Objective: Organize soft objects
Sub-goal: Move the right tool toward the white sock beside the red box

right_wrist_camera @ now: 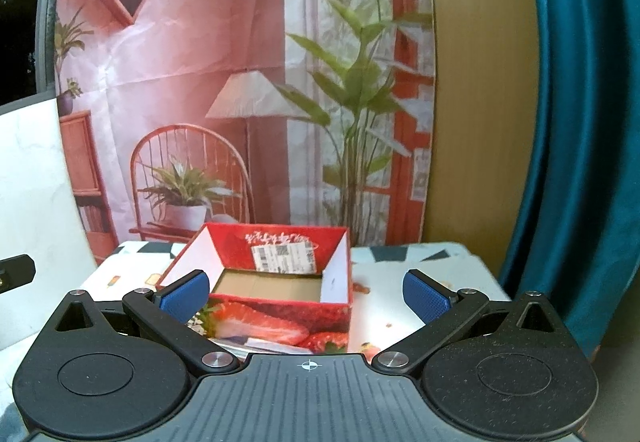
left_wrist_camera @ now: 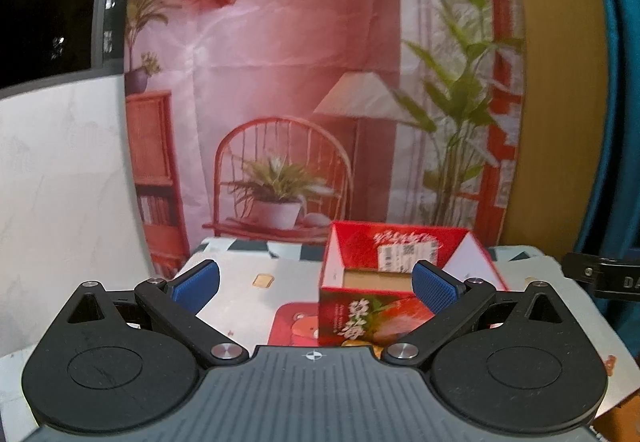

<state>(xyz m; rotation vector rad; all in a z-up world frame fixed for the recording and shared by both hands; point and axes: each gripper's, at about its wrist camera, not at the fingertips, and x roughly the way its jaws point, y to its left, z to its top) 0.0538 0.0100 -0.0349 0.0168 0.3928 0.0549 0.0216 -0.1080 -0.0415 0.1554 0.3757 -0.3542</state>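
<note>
The red strawberry-printed box [right_wrist_camera: 280, 294] stands open on the desk [right_wrist_camera: 452, 282], in front of a printed backdrop [right_wrist_camera: 240, 82] of a room with a chair and plants. Its brown cardboard floor shows bare in both wrist views, and a white shipping label is stuck on the inside of its far wall. Nothing soft lies inside it as far as either camera can see.

The left gripper [left_wrist_camera: 316, 282] hangs over the near edge of the desk with its blue-padded fingers [left_wrist_camera: 196, 282] spread wide and nothing between them; the box sits to the right of its centre line, with the right-hand finger overlapping the box's near right corner in that view. The right gripper [right_wrist_camera: 304, 292] also has its fingers [right_wrist_camera: 424, 294] spread wide and empty, and the box sits between them, a little left of centre.

No soft object is in view in either picture. The desk's patterned cover [left_wrist_camera: 248, 274] shows only printed cartoon motifs and a flat red bear picture [left_wrist_camera: 298, 326] just left of the box.

Judging from this, the task looks barely begun or between items: the box is ready and empty, both grippers are free, and the soft things to be sorted must lie outside these views. All of the collecting and placing seems left to do.
</note>
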